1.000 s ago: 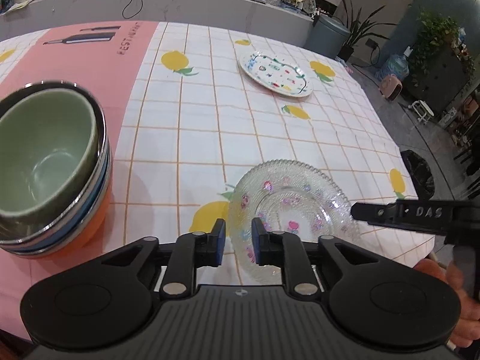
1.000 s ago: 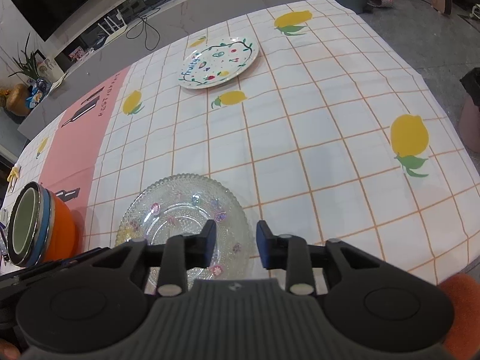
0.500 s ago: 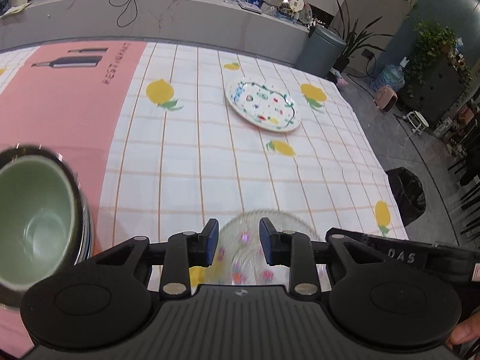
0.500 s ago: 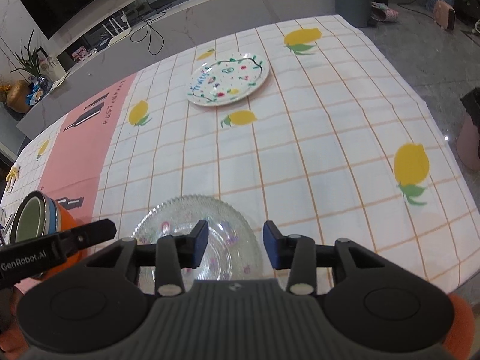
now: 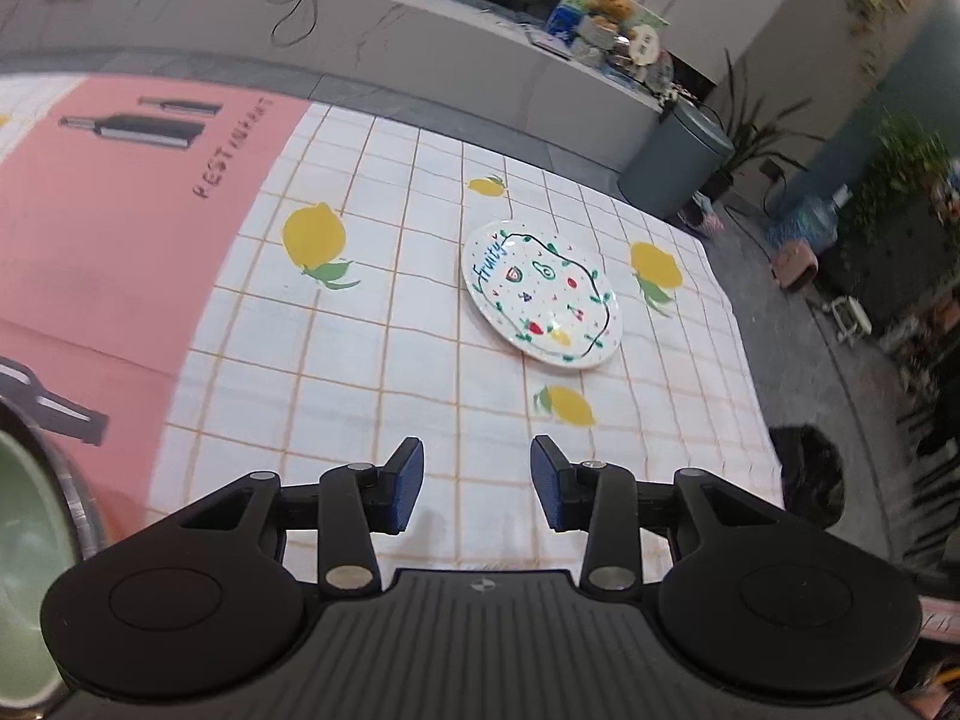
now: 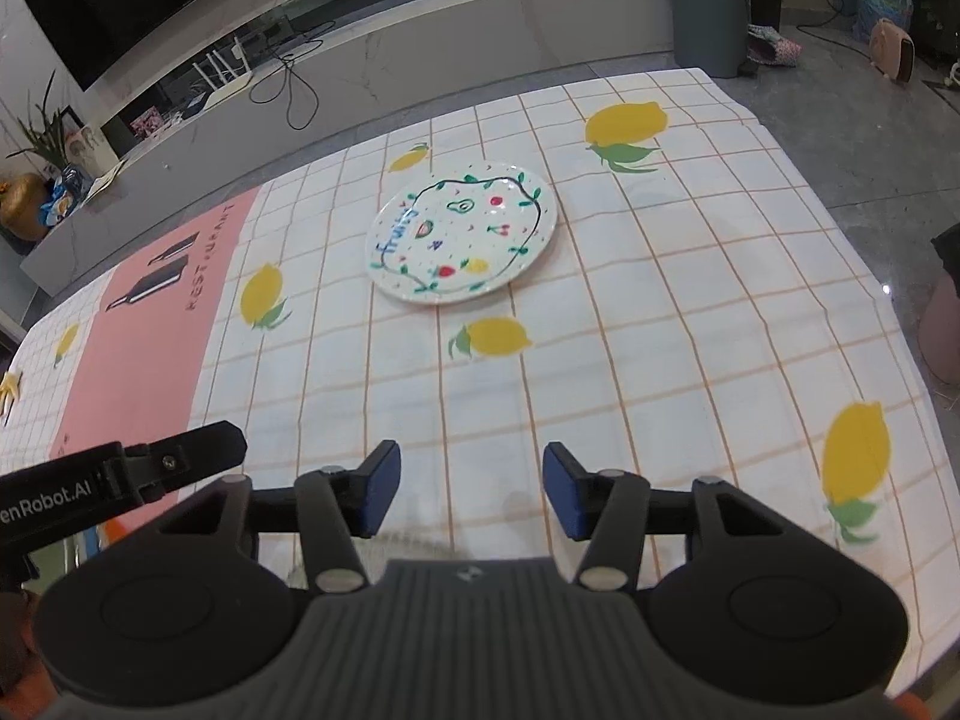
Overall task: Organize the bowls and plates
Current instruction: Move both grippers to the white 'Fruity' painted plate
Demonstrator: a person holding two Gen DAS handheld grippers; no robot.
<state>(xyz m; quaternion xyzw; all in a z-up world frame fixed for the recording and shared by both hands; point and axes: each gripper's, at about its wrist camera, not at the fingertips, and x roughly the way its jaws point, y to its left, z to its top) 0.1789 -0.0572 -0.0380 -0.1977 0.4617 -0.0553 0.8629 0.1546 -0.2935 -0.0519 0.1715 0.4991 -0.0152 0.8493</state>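
Observation:
A white plate painted with fruit (image 5: 543,294) lies flat on the checked lemon tablecloth, also in the right wrist view (image 6: 462,234). My left gripper (image 5: 477,483) is open and empty, well short of the plate. My right gripper (image 6: 471,489) is open and empty, also short of it. A stack of bowls with a green one on top (image 5: 27,540) sits at the far left edge of the left wrist view. The glass plate is out of sight below both grippers. The left gripper's body (image 6: 120,474) shows at the left of the right wrist view.
The tablecloth (image 5: 372,336) has a pink panel (image 5: 114,228) on the left. The table's right edge (image 6: 888,300) drops to the floor. A grey bin (image 5: 675,162) and a low counter stand beyond the far edge.
Both grippers opened wider and lifted back from the glass plate, which has dropped out of view. Both views now tilt up toward the painted plate.

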